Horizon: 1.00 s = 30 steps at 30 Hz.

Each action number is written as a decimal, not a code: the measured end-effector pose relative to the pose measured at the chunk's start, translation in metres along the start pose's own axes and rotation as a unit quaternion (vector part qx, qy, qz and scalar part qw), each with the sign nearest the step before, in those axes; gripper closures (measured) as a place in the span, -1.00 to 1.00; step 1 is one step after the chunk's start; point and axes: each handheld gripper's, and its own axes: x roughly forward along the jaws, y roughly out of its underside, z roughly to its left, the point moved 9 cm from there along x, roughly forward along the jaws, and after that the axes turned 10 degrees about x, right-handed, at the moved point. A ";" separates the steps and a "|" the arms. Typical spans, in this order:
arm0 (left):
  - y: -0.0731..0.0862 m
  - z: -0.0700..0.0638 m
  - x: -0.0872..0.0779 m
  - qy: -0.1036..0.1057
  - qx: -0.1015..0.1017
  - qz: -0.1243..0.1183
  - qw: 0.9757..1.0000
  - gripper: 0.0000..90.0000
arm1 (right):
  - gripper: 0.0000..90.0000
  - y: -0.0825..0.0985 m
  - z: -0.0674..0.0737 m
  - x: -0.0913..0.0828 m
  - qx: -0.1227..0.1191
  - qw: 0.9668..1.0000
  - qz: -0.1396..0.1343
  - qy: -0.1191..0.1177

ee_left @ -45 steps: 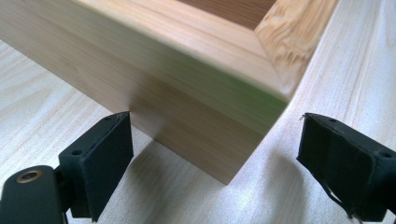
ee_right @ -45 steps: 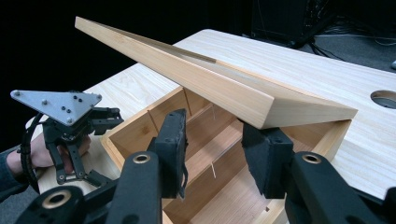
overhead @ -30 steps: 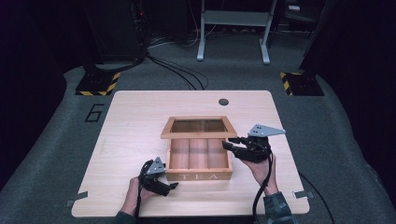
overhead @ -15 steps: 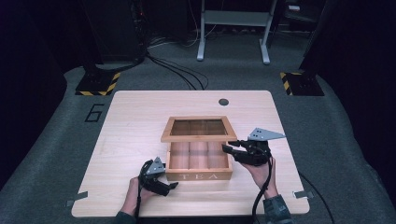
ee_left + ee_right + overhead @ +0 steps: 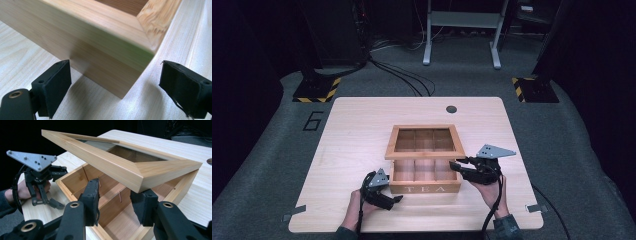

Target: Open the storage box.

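A wooden tea box (image 5: 424, 189) marked TEA stands at the table's middle, its compartments empty. Its glass-paned lid (image 5: 424, 155) is hinged at the back and slants half open. My right gripper (image 5: 455, 167) reaches in from the box's right side under the lid's free corner. In the right gripper view the lid (image 5: 117, 167) rests on top of that gripper (image 5: 118, 192), whose jaws stand apart with nothing pinched between them. My left gripper (image 5: 394, 197) lies at the box's front left corner. It is open (image 5: 113, 67), its pads either side of the corner (image 5: 125, 75) without touching.
The light wooden table (image 5: 362, 130) has a round cable hole (image 5: 451, 108) at the back. Dark floor with cables, stand legs and hazard-striped feet (image 5: 317, 90) lies beyond. A hand holds each gripper at the near edge.
The lid's free edge has come down toward the near side, covering more of the box. My right gripper has moved with it. The left gripper has stayed put.
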 end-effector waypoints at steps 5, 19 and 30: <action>0.000 0.000 0.000 0.004 0.001 0.001 1.000 -0.78 | 0.28 0.012 -0.002 0.001 0.004 1.000 0.003 0.000; 0.000 -0.001 0.000 0.007 -0.001 0.002 1.000 -0.78 | 0.26 0.036 -0.007 0.006 0.010 1.000 0.015 -0.002; 0.001 0.000 0.000 0.006 0.004 0.006 1.000 -0.78 | 0.24 0.054 -0.012 0.012 0.014 1.000 0.025 0.000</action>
